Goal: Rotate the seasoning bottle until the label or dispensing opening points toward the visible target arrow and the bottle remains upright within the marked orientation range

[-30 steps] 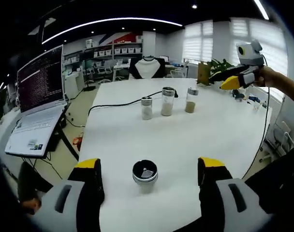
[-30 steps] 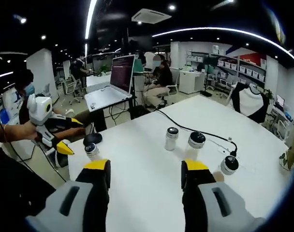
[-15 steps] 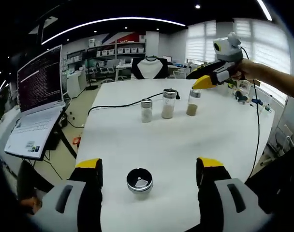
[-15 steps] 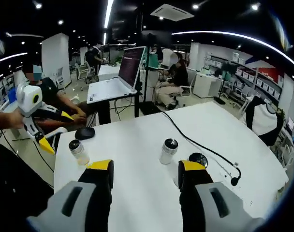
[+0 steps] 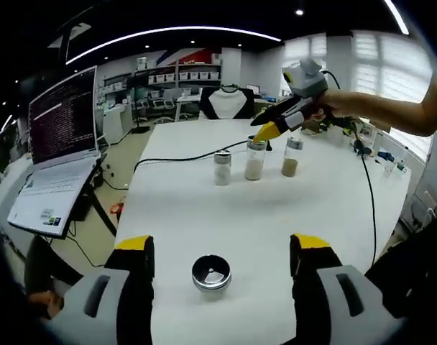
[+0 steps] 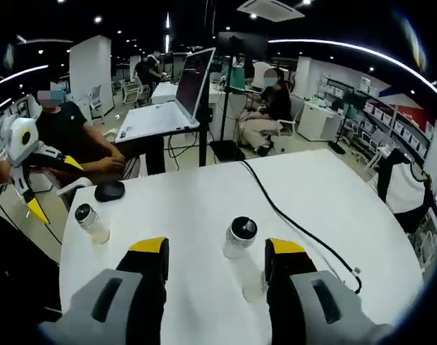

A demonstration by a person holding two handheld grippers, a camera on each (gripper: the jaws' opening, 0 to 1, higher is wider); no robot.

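A seasoning bottle (image 5: 211,272) with a shiny dark lid stands upright on the white table (image 5: 204,215), near me, between the wide-apart jaws of my open left gripper (image 5: 221,243), touching neither. It is small at the left as the lone bottle (image 6: 91,223). Three more bottles stand in a row farther off: left (image 5: 222,167), middle (image 5: 255,158), right (image 5: 291,156). My right gripper (image 5: 266,131) hovers over the middle one. In its own view the right gripper (image 6: 216,247) is open, with a black-lidded bottle (image 6: 240,236) between its jaws and a clear bottle (image 6: 252,282) low beside the right jaw.
A black cable (image 5: 182,156) runs across the table behind the row. An open laptop (image 5: 60,136) sits on a stand at the left. A black mouse (image 6: 109,190) lies by the table edge. Seated people (image 6: 67,136) and desks are beyond the table. A person's arm (image 5: 391,115) reaches in from the right.
The right gripper has swung left and down from beyond the right-hand bottle to just over the middle one. In its view the row has drawn closer. The left gripper has hardly moved.
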